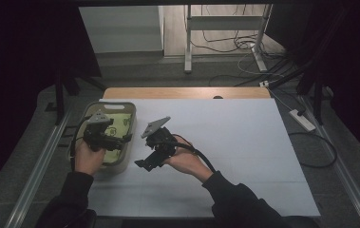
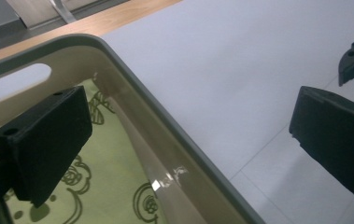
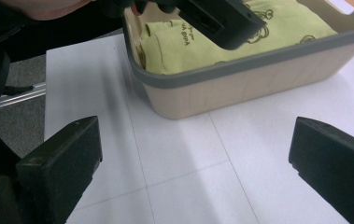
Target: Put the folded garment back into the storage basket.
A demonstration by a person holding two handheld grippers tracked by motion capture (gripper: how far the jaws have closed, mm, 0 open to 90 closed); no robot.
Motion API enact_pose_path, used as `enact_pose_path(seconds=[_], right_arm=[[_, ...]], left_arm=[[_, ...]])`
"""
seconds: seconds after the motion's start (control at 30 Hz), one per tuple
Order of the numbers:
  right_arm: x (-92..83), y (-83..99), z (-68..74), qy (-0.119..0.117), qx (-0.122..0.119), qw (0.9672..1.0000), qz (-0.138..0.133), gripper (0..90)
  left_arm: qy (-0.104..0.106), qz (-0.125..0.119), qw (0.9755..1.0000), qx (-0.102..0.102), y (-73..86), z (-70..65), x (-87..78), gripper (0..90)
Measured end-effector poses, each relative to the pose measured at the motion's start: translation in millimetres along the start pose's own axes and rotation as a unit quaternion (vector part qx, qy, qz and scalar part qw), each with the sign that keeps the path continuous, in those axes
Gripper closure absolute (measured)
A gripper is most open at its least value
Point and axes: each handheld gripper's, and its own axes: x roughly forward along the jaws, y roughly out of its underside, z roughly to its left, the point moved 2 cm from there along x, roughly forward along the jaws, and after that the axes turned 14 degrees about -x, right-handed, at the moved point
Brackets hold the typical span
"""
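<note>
Green cloth (image 3: pixel 198 42) in the basket (image 3: pixel 240 88), partly hidden by the left gripper (image 1: pixel 102 135); both grippers' fingers apart

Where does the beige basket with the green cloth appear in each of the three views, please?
High view: the basket sits at the table's left, under the left claw.
Left gripper view: its grey rim crosses from upper left to bottom centre.
Right gripper view: it stands at top centre to right.
Shared landmark: the green cloth inside it.

Dim high view, black at both sides; the white table sheet (image 1: pixel 225 142) catches overhead light. Near jaws blur; glare streaks the basket's rim (image 2: pixel 165 179).
</note>
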Motion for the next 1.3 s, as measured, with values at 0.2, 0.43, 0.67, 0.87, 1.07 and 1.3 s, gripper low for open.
enact_pose_path(seconds=[0.2, 0.43, 0.67, 0.87, 1.07, 1.3], right_arm=[[-9.1, 9.7, -1.8, 0.003, 0.009, 1.0, 0.0, 2.0], [-18.9, 19.4, -4.3, 0.006, 0.015, 0.9999, -0.001, 2.0], [-26.8, 27.4, -5.5, 0.009, 0.02, 0.9997, -0.003, 2.0], [-31.7, 35.4, -5.2, 0.02, 0.024, 0.9995, -0.002, 0.4], [-39.1, 41.7, -6.6, 0.024, 0.042, 0.9988, -0.01, 0.2], [-47.6, 49.9, -7.7, 0.034, 0.046, 0.9983, -0.007, 0.2]], left_arm=[[0.009, -0.007, 0.9999, -0.002, 0.5, -4.9, -1.0, 0.0], [0.022, -0.004, 0.9997, 0.002, 1.9, -11.7, -1.7, 0.0], [0.026, -0.009, 0.9996, 0.004, 4.7, -16.2, -4.0, 0.0], [0.026, -0.011, 0.9996, 0.005, 7.8, -18.7, -6.2, 0.0], [0.022, -0.013, 0.9996, 0.011, 11.2, -21.1, -8.5, 0.0], [0.025, -0.017, 0.9995, 0.005, 14.8, -22.5, -13.2, 0.0]])
